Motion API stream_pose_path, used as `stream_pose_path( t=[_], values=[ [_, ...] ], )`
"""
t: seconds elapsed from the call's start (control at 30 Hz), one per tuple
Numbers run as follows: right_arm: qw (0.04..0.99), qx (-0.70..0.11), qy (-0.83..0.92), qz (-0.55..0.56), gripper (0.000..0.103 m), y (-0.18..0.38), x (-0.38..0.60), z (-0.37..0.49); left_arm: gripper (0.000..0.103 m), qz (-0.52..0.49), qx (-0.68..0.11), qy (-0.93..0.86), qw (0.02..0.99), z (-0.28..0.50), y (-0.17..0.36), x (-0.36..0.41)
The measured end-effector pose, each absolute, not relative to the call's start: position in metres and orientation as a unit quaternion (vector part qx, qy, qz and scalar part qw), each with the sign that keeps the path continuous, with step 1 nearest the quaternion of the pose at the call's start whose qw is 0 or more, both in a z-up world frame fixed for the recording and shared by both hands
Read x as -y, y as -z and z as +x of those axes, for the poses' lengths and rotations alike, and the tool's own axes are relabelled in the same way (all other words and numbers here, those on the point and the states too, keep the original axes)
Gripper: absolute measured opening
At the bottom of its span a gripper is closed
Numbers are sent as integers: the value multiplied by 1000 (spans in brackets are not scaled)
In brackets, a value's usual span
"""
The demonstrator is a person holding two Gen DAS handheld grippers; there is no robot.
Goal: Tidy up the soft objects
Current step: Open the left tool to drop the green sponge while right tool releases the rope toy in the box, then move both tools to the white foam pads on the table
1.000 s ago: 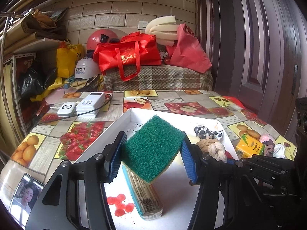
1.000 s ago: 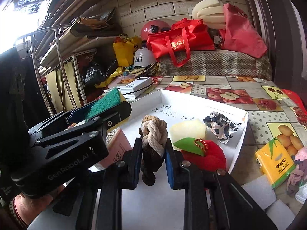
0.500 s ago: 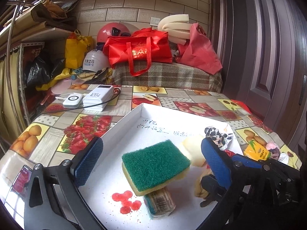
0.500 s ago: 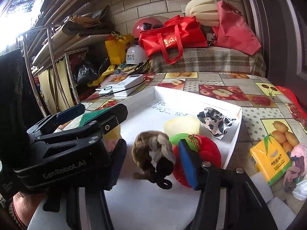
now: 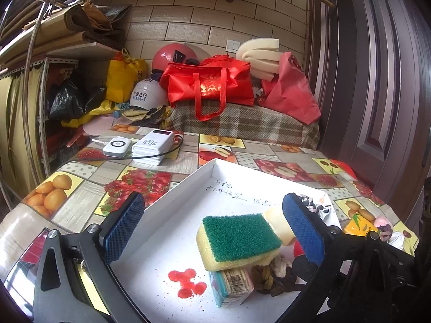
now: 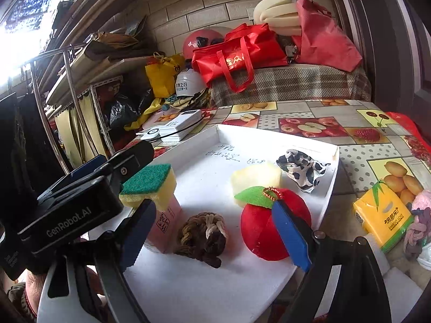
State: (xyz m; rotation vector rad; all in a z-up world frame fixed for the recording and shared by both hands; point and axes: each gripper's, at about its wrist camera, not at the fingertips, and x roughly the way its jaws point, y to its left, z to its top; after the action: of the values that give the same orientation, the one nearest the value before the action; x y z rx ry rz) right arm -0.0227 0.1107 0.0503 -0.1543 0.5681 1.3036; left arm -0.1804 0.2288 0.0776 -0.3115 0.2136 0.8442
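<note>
A white foam tray (image 5: 186,185) (image 6: 330,188) lies on the fruit-print table. In it a green-and-yellow sponge (image 5: 238,238) (image 6: 149,184) rests on top of a small tissue pack (image 5: 231,286) (image 6: 164,224). My left gripper (image 5: 214,228) stands wide open around the sponge without touching it. A brown and white rope knot (image 6: 203,235) (image 5: 274,274) lies on the tray floor between the fingers of my right gripper (image 6: 214,235), whose jaws are opening clear of it. Beside the knot sit a red felt apple (image 6: 258,231), a pale sponge block (image 6: 256,177) and a cow-print cloth (image 6: 300,168).
A yellow tissue pack (image 6: 382,215) and a pink-purple scrunchie (image 6: 419,223) lie right of the tray. White power banks (image 5: 140,145) with a cable sit at the table's far left. Behind are red bags (image 5: 212,83), helmets, foam and a shelf rack (image 6: 67,102); a door stands on the right.
Both grippers have opened. The left one let go of the green sponge, which now sits on the tissue pack. The right one released the rope knot, which dropped onto the tray floor.
</note>
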Motion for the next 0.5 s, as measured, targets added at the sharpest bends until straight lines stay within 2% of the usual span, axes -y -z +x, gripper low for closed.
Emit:
stream_pose_path(
  t=[0.1,0.27,0.5],
  values=[
    [748,-269,-603,-74,103,-49,-120,-30,103,-169,-77,-412,892,-196,-82,-230],
    [728,-260,-627,-98,103,-48,-133,-54,103,-182,-57,-426,885,-209,-84,-233],
    [759,-244,-602,-45,103,-54,-104,-35,103,-168,-53,-402,898,-208,-86,-221]
  ],
)
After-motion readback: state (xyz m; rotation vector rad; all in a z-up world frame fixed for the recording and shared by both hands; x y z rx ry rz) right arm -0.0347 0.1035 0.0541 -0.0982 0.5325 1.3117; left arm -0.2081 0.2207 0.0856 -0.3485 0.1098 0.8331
